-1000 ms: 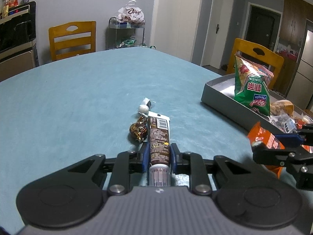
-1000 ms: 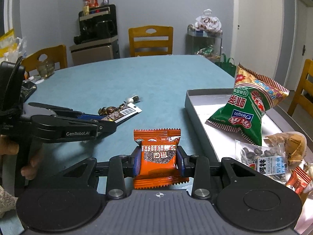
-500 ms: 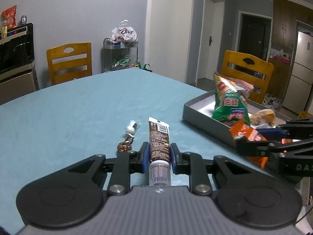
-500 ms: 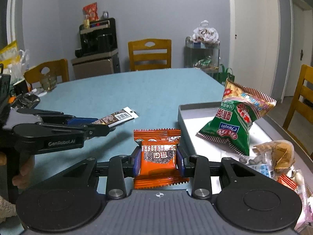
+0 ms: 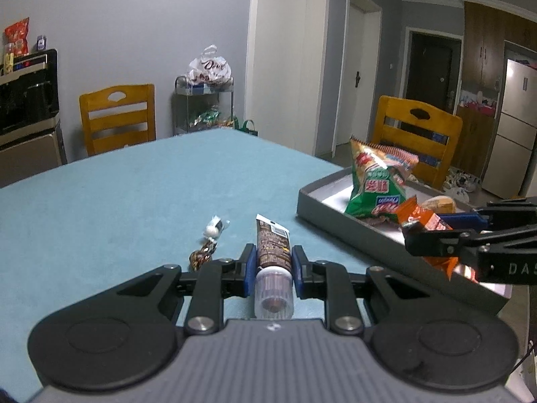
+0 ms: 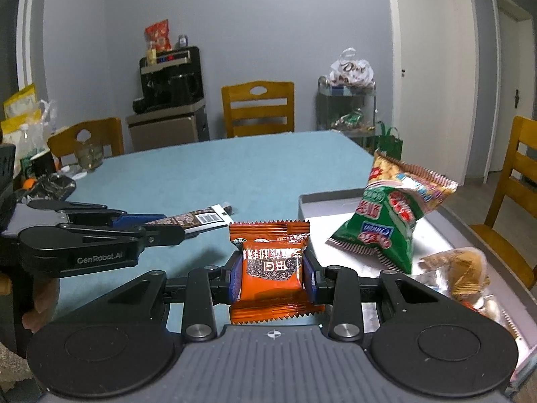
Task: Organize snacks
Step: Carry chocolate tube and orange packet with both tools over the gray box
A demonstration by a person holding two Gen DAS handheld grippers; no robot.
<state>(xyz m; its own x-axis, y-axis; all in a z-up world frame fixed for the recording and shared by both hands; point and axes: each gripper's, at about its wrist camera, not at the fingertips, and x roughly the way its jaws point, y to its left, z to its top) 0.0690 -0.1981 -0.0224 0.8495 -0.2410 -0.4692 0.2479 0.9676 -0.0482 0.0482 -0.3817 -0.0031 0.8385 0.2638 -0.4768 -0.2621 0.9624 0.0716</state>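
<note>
Between the right gripper's [image 6: 272, 273] blue pads, clenched just short of the grey tray [image 6: 446, 225], a slick, crinkly orange packet [image 6: 271, 268] could slide out before it clears the rim. Beside it, the left gripper [image 5: 272, 265] pinches a soft brown tube [image 5: 272, 252] with a clear round cap, held above the teal table [image 5: 134, 201]. Two small twisted candies [image 5: 208, 245] lying on the cloth could be forgotten.

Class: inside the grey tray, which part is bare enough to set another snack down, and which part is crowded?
The tray floor is bare at its near-left corner, between the left wall and the green peanut bag. The right side is crowded: a wrapped bun and small packets pile there.
</note>
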